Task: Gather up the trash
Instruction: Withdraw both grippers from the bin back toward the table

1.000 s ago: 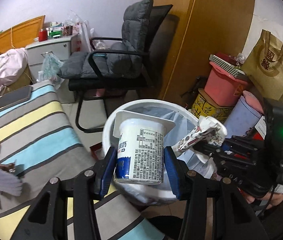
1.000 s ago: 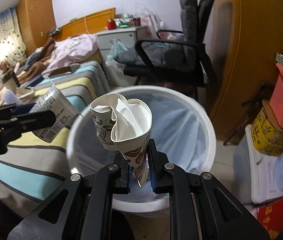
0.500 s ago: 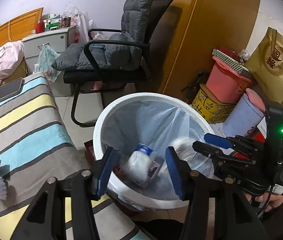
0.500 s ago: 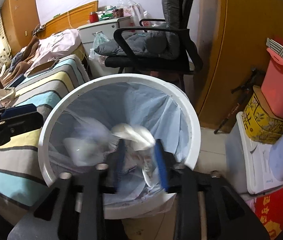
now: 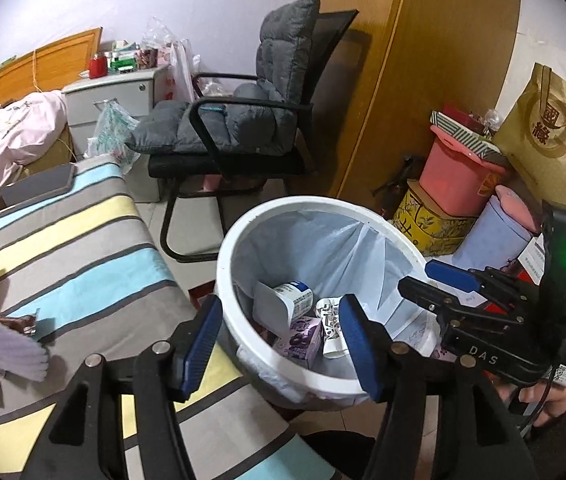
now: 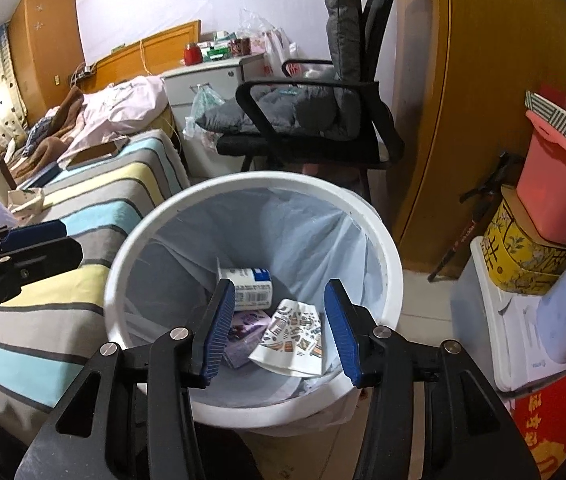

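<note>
A white trash bin (image 5: 225, 248) with a pale blue liner stands on the floor beside the bed; it also shows in the right wrist view (image 6: 393, 264). Inside lie a white yogurt cup (image 5: 293, 296) (image 6: 249, 284), a crushed patterned paper cup (image 5: 331, 326) (image 6: 293, 336) and a purple carton (image 5: 303, 336) (image 6: 243, 330). My left gripper (image 5: 279, 340) is open and empty above the bin's near rim. My right gripper (image 6: 279, 320) is open and empty over the bin; it shows from the side in the left wrist view (image 5: 435, 278).
A striped bedspread (image 5: 75, 248) lies left of the bin with brown snack wrappers (image 5: 15, 322) and a phone (image 5: 37, 190) on it. A black chair with grey cushion (image 5: 243, 128) stands behind. Boxes, a pink bucket (image 5: 459, 178) and a gold bag (image 5: 551, 140) crowd the right.
Both grippers opened. The yogurt cup left my left gripper and the crushed paper cup left my right gripper; both now lie in the bin.
</note>
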Motion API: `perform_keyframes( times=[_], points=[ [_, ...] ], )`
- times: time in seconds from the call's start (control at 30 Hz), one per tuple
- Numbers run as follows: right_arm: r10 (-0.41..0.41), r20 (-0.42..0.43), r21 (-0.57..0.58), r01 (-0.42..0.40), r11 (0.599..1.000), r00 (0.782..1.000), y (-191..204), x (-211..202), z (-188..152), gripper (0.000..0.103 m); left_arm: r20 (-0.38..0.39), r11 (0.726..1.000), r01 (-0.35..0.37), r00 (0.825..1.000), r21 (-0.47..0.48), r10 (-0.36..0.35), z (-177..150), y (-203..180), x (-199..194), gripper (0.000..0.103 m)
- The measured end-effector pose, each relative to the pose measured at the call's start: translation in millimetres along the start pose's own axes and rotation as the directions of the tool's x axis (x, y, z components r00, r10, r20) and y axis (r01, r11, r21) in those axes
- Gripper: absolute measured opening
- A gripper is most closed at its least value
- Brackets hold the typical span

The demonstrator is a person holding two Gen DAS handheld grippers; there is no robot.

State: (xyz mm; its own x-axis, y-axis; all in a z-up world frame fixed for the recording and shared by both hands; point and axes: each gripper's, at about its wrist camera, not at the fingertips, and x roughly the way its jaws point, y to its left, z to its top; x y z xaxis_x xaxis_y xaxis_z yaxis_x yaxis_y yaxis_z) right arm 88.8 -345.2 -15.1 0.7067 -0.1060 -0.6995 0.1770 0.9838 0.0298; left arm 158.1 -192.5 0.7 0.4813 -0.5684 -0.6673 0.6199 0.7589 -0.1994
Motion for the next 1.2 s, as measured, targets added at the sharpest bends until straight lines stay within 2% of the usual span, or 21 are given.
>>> perform_keyframes(
  times=[0.3, 0.73, 0.83, 1.03, 1.2],
  points=[
    [0.028, 0.074, -0.023, -0.026, 0.999, 0.997, 26.1, -20.6, 4.9, 0.049, 0.071, 0.996, -0.085, 0.994, -0.024, 0.086, -8.5, 17.2, -42.8, 0.065],
    [0.095, 0.124, -0.093, -0.084, 0.992, 0.988, 67.3, -36.9, 9.0, 0.049, 0.131, 0.985, -0.145, 0.979, -0.095, 0.157, -31.3, 51.3, -94.2, 0.066],
    [0.118, 0.135, -0.107, -0.104, 0.989, 0.984, 79.6, -39.6, 9.0, 0.049, 0.141, 0.979, -0.173, 0.972, -0.112, 0.188, -38.0, 61.8, -106.9, 0.066],
    [0.181, 0.136, -0.148, -0.16, 0.976, 0.974, 110.6, -36.7, 10.0, 0.049, 0.151, 0.952, -0.259, 0.947, -0.165, 0.283, -54.0, 91.7, -131.2, 0.067],
    [0.227, 0.126, -0.194, -0.2, 0.96, 0.966, 138.0, -30.6, 13.2, 0.049, 0.147, 0.929, -0.299, 0.931, -0.217, 0.334, -68.1, 118.8, -148.5, 0.068]
  ],
)
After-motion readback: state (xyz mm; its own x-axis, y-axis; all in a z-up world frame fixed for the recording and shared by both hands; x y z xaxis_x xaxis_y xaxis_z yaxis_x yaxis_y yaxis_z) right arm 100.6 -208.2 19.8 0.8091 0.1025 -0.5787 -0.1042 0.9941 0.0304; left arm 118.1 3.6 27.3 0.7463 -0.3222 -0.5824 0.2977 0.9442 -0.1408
